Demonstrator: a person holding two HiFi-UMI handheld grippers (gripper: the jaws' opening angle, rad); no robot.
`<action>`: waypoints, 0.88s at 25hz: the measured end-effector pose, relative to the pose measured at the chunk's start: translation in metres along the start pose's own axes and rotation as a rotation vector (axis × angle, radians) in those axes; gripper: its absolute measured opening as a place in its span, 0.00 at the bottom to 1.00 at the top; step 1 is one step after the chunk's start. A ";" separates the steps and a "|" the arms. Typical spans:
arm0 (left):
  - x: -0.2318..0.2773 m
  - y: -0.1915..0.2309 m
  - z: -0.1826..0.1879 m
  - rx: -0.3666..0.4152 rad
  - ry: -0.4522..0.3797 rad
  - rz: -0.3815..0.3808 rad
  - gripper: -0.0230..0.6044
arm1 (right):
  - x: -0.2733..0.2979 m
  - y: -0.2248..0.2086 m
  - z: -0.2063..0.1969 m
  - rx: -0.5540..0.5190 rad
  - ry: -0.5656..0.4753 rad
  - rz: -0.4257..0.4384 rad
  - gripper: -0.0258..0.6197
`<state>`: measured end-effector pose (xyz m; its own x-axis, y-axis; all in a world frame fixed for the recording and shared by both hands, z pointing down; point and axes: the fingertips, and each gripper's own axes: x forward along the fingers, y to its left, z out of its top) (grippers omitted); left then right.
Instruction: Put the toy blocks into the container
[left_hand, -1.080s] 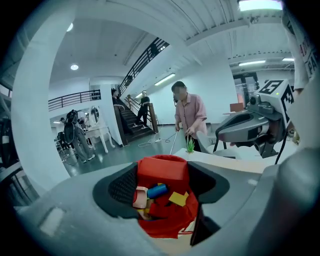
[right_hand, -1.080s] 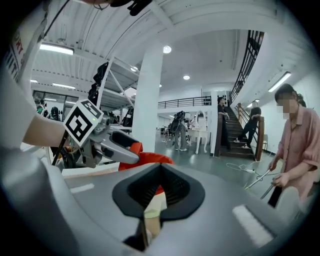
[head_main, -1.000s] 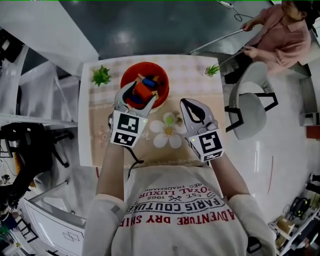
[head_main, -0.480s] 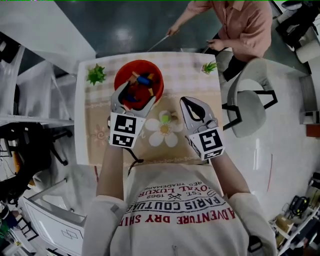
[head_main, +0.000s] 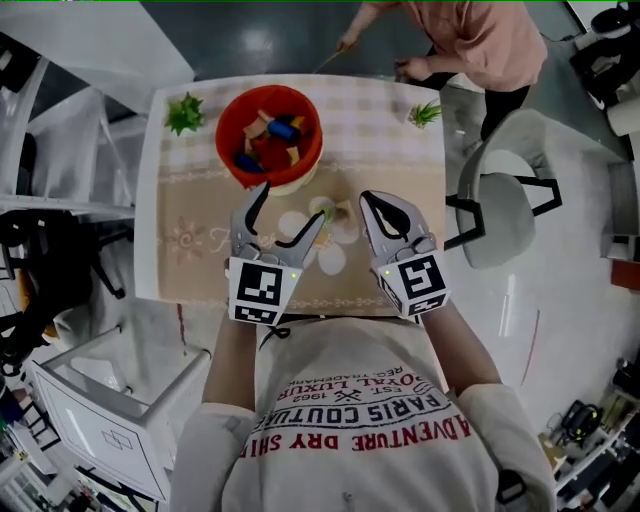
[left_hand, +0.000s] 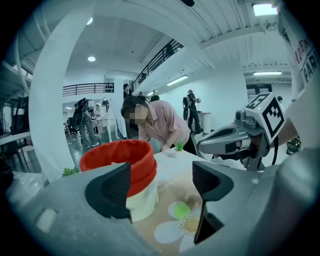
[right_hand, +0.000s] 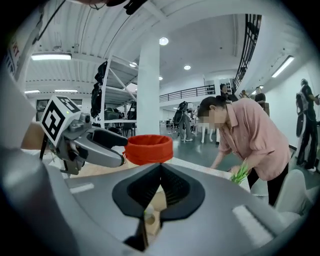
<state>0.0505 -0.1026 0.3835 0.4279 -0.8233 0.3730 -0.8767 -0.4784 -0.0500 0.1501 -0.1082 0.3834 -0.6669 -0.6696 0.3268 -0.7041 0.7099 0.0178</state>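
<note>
The red container (head_main: 230, 120) stands on the far left part of the table, with several coloured toy blocks (head_main: 268, 140) inside. It also shows as a red-rimmed tub (left_hand: 117, 155) in the left gripper view and further off (right_hand: 148, 148) in the right gripper view. My left gripper (head_main: 287, 215) hovers over the mat on the near side of the container. Its jaws have just been opening and stand open with nothing between them. A small green and tan toy piece (head_main: 336, 211) lies on the mat's flower print, between the two grippers. To the right of that piece is my right gripper (head_main: 370, 203), shut and empty.
Two small green plants (head_main: 184, 112) (head_main: 425, 113) stand at the table's far corners. A person in a pink shirt (head_main: 485, 40) bends over the far right edge. A grey chair (head_main: 495, 205) is right of the table, and a white cabinet (head_main: 100, 400) is near left.
My left gripper has drawn back from above the red container toward me and now hangs over the mat. The orange block between its jaws a second ago is gone from them. The right gripper sank slightly.
</note>
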 end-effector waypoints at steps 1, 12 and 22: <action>-0.001 -0.004 -0.006 -0.013 0.004 0.017 0.65 | -0.002 0.000 -0.005 0.004 0.007 0.010 0.04; 0.027 -0.034 -0.092 -0.107 0.153 0.080 0.65 | 0.001 -0.011 -0.048 0.027 0.052 0.052 0.04; 0.066 -0.043 -0.146 -0.169 0.272 0.066 0.51 | 0.014 -0.017 -0.079 0.069 0.104 0.062 0.04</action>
<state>0.0846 -0.0917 0.5460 0.3141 -0.7281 0.6093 -0.9347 -0.3498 0.0638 0.1717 -0.1126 0.4625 -0.6835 -0.5961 0.4214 -0.6796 0.7304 -0.0690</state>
